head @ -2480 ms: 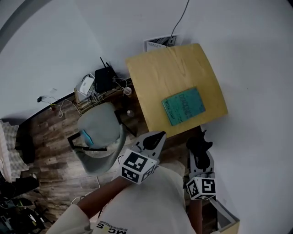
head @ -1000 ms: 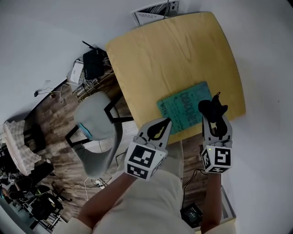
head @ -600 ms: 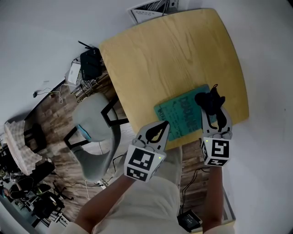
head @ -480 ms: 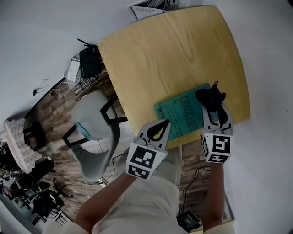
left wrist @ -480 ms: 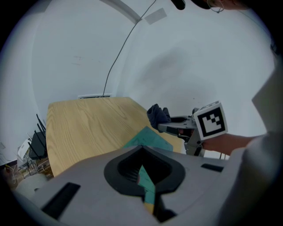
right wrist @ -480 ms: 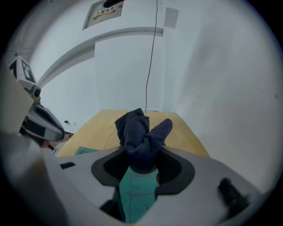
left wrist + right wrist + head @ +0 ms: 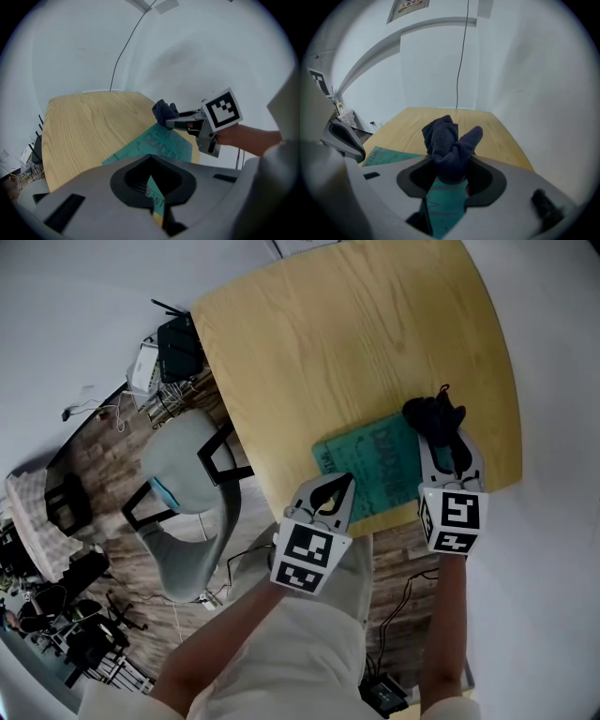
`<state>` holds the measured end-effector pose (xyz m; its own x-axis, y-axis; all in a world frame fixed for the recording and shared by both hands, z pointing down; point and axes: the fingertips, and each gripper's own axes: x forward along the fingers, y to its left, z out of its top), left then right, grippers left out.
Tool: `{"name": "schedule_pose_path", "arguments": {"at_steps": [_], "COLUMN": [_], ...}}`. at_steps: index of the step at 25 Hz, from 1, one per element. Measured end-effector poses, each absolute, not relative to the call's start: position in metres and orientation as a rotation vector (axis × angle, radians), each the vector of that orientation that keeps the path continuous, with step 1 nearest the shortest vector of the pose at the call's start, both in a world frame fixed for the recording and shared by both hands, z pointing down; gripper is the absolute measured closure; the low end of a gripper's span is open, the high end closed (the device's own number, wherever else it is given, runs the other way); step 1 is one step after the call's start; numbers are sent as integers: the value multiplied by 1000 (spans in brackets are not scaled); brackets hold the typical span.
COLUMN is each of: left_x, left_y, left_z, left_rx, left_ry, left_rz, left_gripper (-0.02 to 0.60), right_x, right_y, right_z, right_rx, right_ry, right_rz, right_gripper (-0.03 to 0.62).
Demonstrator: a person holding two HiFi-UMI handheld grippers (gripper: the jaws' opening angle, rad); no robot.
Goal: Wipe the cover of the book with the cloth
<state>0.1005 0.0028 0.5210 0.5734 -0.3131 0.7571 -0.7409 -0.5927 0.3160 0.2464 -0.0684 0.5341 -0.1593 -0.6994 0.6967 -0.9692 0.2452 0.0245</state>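
A teal book (image 7: 370, 465) lies flat near the front right of the wooden table (image 7: 328, 334). My right gripper (image 7: 441, 437) is shut on a dark blue cloth (image 7: 433, 416), which bunches out over the book's far right corner. Whether the cloth touches the cover I cannot tell. In the right gripper view the cloth (image 7: 447, 140) fills the jaws, with the book (image 7: 440, 197) below. My left gripper (image 7: 348, 480) is shut with nothing in it, over the book's near left edge. The left gripper view shows the book (image 7: 161, 143), the cloth (image 7: 164, 111) and the right gripper (image 7: 187, 124).
A grey chair (image 7: 183, 512) stands on the wooden floor left of the table. Black boxes and cables (image 7: 173, 334) lie on the floor by the wall. White walls close in the table's far and right sides, and a thin cable (image 7: 461, 56) hangs down the wall.
Both grippers have moved forward over the table. The right one has carried the cloth up to the book's far right corner. The left one now reaches the book's near edge.
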Motion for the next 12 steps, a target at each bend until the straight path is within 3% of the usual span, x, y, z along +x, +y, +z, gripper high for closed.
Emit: {"name": "schedule_pose_path", "arguments": {"at_steps": [12], "left_x": [96], "left_y": [12], "left_z": [560], "left_rx": [2135], "left_ry": [-807], "left_rz": [1005], "left_gripper": [572], "right_x": [242], "right_y": [-71], "right_z": [549], "right_rx": [1479], "right_ry": [-1908], "right_rz": [591], "right_gripper": [411]}}
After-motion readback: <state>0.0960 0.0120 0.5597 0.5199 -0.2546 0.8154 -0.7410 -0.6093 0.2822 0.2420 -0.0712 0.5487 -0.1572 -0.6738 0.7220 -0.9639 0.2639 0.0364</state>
